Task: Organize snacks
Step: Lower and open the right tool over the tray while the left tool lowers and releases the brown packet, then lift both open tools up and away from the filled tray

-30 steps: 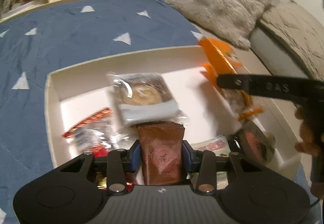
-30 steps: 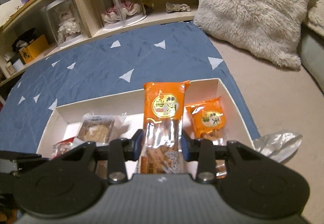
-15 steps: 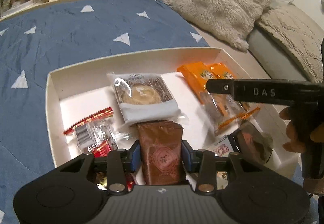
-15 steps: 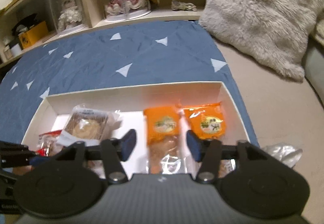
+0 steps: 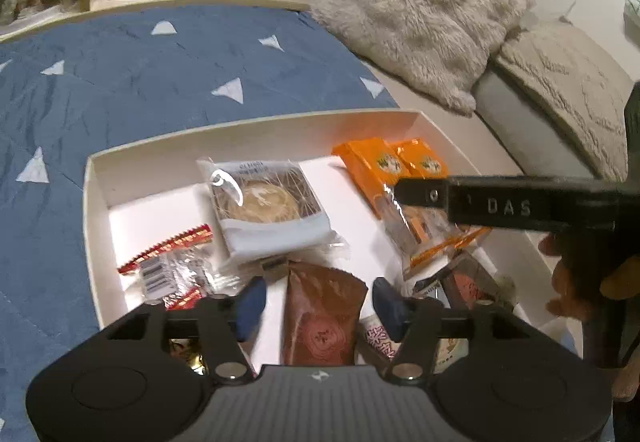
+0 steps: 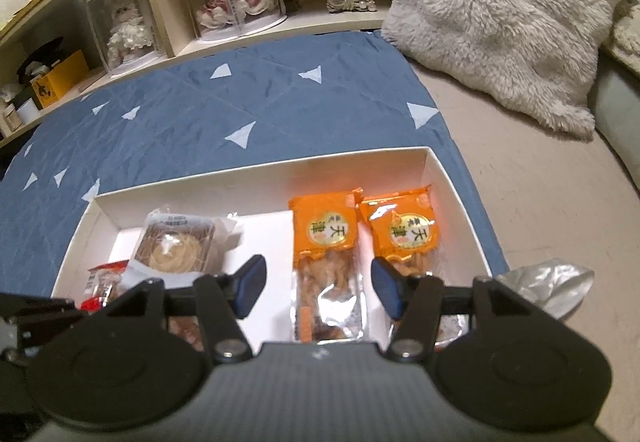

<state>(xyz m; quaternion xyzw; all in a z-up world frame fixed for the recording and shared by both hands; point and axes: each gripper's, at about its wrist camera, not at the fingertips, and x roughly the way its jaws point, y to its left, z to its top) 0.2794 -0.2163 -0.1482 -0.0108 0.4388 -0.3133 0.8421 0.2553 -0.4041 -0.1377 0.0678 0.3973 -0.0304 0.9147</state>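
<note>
Left tongs (image 5: 318, 302) just opening, apart around brown packet (image 5: 320, 318); right tongs (image 6: 318, 286) apart over orange packet (image 6: 326, 242) in white box (image 6: 256, 178).

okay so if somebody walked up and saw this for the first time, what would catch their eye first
Probably the two bright orange packets lying side by side at the right end of the white box on the blue quilt. Next, the brown pouch lying between the open left gripper, whose jaws have just opened off it. Behind the box, a fluffy pillow fills the right corner.
</note>
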